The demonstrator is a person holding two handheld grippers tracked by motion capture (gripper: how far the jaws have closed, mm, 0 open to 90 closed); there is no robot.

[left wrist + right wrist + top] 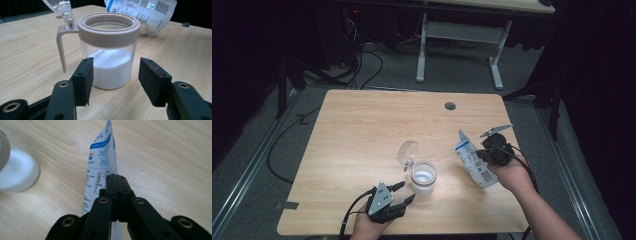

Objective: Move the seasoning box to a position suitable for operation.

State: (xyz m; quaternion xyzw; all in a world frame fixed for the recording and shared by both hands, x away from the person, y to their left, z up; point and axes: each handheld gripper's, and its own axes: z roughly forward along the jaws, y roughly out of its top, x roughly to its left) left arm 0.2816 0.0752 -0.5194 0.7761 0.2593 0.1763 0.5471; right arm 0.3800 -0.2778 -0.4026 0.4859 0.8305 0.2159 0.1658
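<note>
From the high view, the light wooden surface (pixel 362 125) carries a clear glass jar with a beige plastic collar (pixel 423 178) near its middle, at about 5 o'clock from the centre. Its clear hinged lid (pixel 408 151) stands flipped open at the jar's 11 o'clock. White powder already fills the lower part of the jar. The left gripper (pixel 408 192) lies low on the surface at the jar's 8 o'clock, close by but not touching. The right gripper (pixel 484 154) at the jar's 3 o'clock holds a white and blue printed plastic pouch (pixel 472 160), which stands tilted with its top corner leaning toward the jar, well clear of the rim.

In the left gripper view, the fingers (pixel 85 80) stand wide apart on either side of the jar (pixel 109 50), short of its wall, gripping nothing. The powder (pixel 110 67) reaches roughly halfway up the glass, mounded at the middle. The pouch (pixel 147 12) rests beyond the jar at 1 o'clock.

In the right gripper view, the fingers (pixel 111 187) are pressed fully together, pinching the thin edge of the pouch (pixel 101 165); the jar (pixel 17 172) blurs at 9 o'clock.

Judging by this, pouring appears largely done: powder is in, the pouch sits away from the opening. What seems left is to put the pouch aside, steady the jar and close its lid.
</note>
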